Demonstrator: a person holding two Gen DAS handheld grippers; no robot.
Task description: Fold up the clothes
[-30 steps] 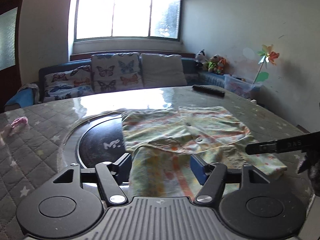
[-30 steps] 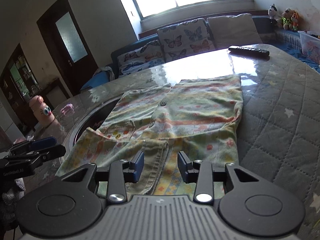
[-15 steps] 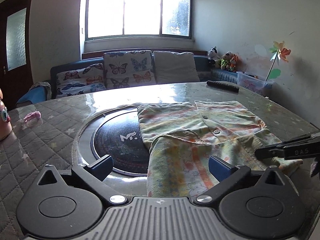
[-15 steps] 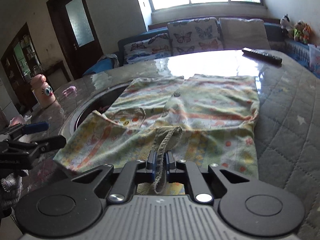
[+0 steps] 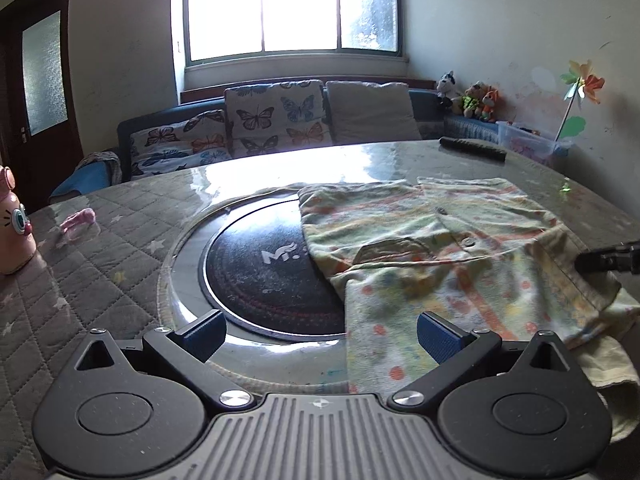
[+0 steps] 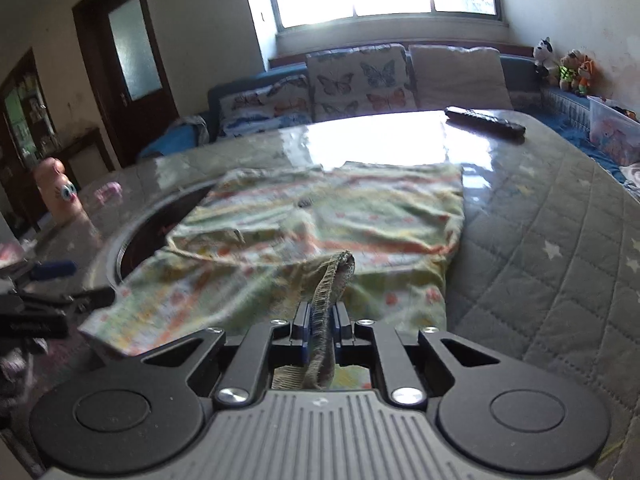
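A pale yellow-green patterned shirt (image 5: 440, 248) with orange stripes and buttons lies on the round table; it also shows in the right wrist view (image 6: 320, 224). My right gripper (image 6: 322, 320) is shut on the shirt's ribbed collar edge (image 6: 332, 280), lifting it off the cloth. In the left wrist view its tip (image 5: 608, 260) shows at the right edge. My left gripper (image 5: 320, 332) is open and empty, just before the near sleeve edge, over the rim of the dark turntable. It shows at the left edge of the right wrist view (image 6: 56, 292).
The table (image 5: 100, 280) has a quilted grey star cover and a dark round turntable (image 5: 260, 272). A black remote (image 6: 484, 122) lies at the far right. A pink toy bottle (image 5: 12, 232) and a small pink object (image 5: 78, 218) are at left. A sofa (image 5: 280, 124) stands behind.
My right gripper has closed on the collar edge and raised it. My left gripper has opened wide and shifted left, toward the turntable.
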